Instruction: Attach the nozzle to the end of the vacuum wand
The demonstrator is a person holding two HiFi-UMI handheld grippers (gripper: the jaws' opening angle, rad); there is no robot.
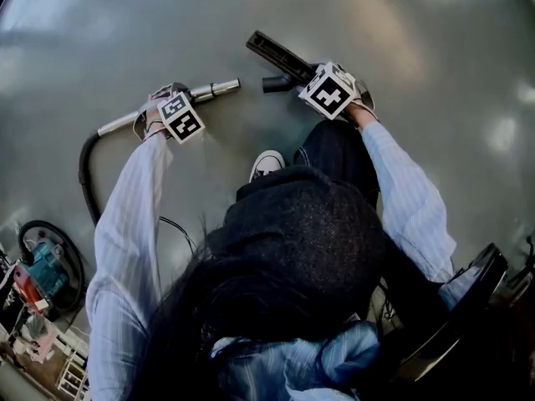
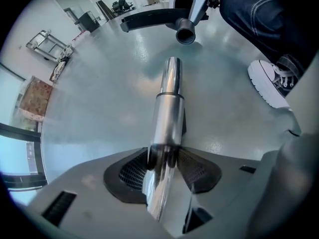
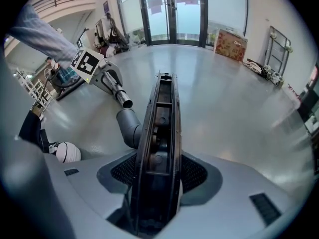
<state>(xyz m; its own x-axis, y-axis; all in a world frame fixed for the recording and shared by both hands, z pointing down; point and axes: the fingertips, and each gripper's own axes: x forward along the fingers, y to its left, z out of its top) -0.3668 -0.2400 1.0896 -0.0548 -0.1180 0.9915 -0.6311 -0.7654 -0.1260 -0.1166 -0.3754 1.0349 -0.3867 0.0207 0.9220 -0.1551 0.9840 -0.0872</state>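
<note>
We look down past a white-toed shoe (image 1: pixel 267 164) to the grey floor (image 1: pixel 401 40), where the joining step is in hand but not yet made. Our left gripper (image 1: pixel 180 115) is clamped across the vacuum wand (image 1: pixel 213 88), its pads pressing both sides of the bright metal tube. The tube's open end points to the right, and the black hose (image 1: pixel 86 170) trails from its other end. Our right gripper (image 1: pixel 330 90) is closed on the nozzle (image 1: pixel 280 57), a long black floor head held edgewise between the jaws. Its round socket (image 1: pixel 276 83) juts out toward the wand. The wand's tip and the socket are near each other but apart and, as we judge it, not on one line. The next move calls for turning the socket's mouth to face the tip squarely. We then bring the two together along the wand's axis and push until the tube seats. A skewed approach could jam the tip on the socket's rim.
</note>
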